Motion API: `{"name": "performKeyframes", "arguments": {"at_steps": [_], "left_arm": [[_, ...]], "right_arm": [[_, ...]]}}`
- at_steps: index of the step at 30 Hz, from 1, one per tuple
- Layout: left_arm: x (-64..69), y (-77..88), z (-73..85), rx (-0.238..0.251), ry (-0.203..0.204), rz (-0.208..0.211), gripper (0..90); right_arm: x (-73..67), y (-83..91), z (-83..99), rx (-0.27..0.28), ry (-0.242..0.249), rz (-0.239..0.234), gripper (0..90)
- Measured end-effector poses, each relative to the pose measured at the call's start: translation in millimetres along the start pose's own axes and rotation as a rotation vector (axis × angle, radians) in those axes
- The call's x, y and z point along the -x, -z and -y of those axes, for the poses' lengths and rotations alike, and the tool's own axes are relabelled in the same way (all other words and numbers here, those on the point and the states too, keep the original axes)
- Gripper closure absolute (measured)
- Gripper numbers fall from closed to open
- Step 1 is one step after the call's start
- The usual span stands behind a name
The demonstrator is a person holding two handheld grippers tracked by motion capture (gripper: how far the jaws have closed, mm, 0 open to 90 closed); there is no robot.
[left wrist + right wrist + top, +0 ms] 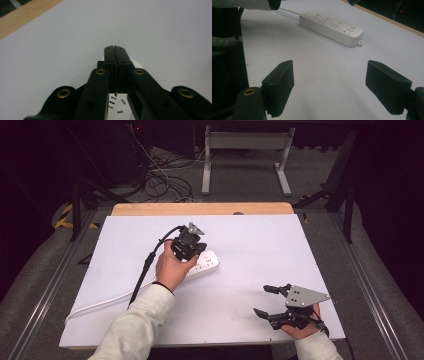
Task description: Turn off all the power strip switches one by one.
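The white power strip [204, 264] lies near the middle of the white table [250, 235], its cord trailing off toward the near left edge. The left gripper [192, 251] hangs directly above the strip, pointing down at it. In the left gripper view its two black jaws stand together, with only a hairline seam between the pads and nothing held in them. The socket slots of the strip show just under the jaw roots. The right gripper [264, 300] rests at the near right of the table, well apart from the strip, its jaws spread wide and empty.

The work in hand appears to be pressing one of the round switch buttons [340, 22] along the strip's top with the closed jaw tips. To do it well, the person should keep the jaws together so the two tips act as one blunt finger. They should also line the tips squarely over a single button rather than a socket, and come straight down. A slanted push could skate off the button or shove the light strip sideways. The right gripper could steady the strip's far end [360, 43] if it slides.
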State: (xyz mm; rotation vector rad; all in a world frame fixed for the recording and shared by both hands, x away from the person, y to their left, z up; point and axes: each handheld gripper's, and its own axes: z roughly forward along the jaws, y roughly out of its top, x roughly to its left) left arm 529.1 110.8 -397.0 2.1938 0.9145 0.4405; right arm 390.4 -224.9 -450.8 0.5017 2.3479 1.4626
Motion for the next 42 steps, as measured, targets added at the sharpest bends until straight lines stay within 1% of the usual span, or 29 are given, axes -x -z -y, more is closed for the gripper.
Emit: {"name": "performKeyframes", "arguments": {"at_steps": [1,4,5,8,12,14,17,19,20,22,23,25,28,30,33,35,36,37,38,40,42], "left_arm": [[-0.6,4.0,0.1,-0.002,-0.001,0.011,78.6],[-0.8,17.2,1.1,0.026,-0.007,0.023,75.5],[0.0,21.2,1.4,0.038,0.000,0.034,74.0],[4.0,35.3,1.8,0.072,-0.011,0.066,69.0],[12.8,53.7,6.3,0.106,-0.056,0.086,61.9],[14.8,61.6,10.4,0.133,-0.062,0.103,58.5],[16.3,73.1,18.9,0.173,-0.041,0.132,51.0],[16.6,80.5,25.6,0.202,-0.049,0.136,47.2],[17.6,83.7,29.4,0.211,-0.045,0.140,45.5],[19.8,89.1,38.2,0.228,-0.057,0.138,42.0],[21.1,91.7,43.2,0.232,-0.063,0.140,39.9],[23.7,97.2,54.7,0.234,-0.072,0.138,38.5],[26.2,104.7,76.1,0.256,-0.089,0.141,35.1],[26.7,110.1,93.1,0.287,-0.099,0.126,33.0],[26.3,117.1,123.0,0.338,-0.098,0.125,29.5],[25.5,118.8,146.5,0.358,-0.090,0.124,25.1],[25.8,119.1,158.9,0.368,-0.083,0.116,24.6],[26.0,119.3,170.1,0.371,-0.080,0.099,23.7],[25.4,119.9,179.4,0.364,-0.074,0.090,22.6],[24.0,122.6,193.0,0.356,-0.051,0.083,22.2],[22.0,126.2,199.1,0.352,-0.012,0.081,21.2]], "right_arm": [[0.1,0.0,0.3,-0.001,-0.002,0.001,23.6],[0.1,0.2,0.3,-0.001,-0.003,0.003,23.5],[-0.2,0.5,0.2,0.001,-0.003,0.005,23.5],[0.0,0.9,0.1,-0.001,-0.004,0.011,23.4],[0.2,0.9,0.0,0.000,-0.005,0.012,23.3],[0.6,1.0,0.2,0.006,-0.012,0.009,23.2],[0.6,1.2,0.1,0.007,-0.013,0.010,23.1],[0.5,1.3,0.0,0.008,-0.013,0.011,23.1],[0.5,1.2,0.0,0.007,-0.014,0.011,23.0],[0.5,1.0,0.0,0.007,-0.014,0.011,23.0],[0.6,1.1,0.0,0.008,-0.014,0.012,23.0],[0.6,1.4,0.0,0.010,-0.017,0.012,23.0],[0.8,1.6,0.2,0.010,-0.019,0.011,23.0],[0.8,1.8,0.1,0.010,-0.020,0.011,23.0],[0.9,2.1,0.1,0.016,-0.024,0.012,23.0],[1.0,2.3,0.1,0.018,-0.027,0.011,22.9],[1.1,2.5,0.1,0.019,-0.027,0.012,22.9],[1.1,2.8,0.0,0.020,-0.029,0.011,22.9],[1.0,2.8,-0.1,0.022,-0.032,0.011,22.9],[1.2,2.6,-0.1,0.023,-0.033,0.009,22.9],[1.2,2.5,-0.3,0.024,-0.034,0.008,22.9]]}}
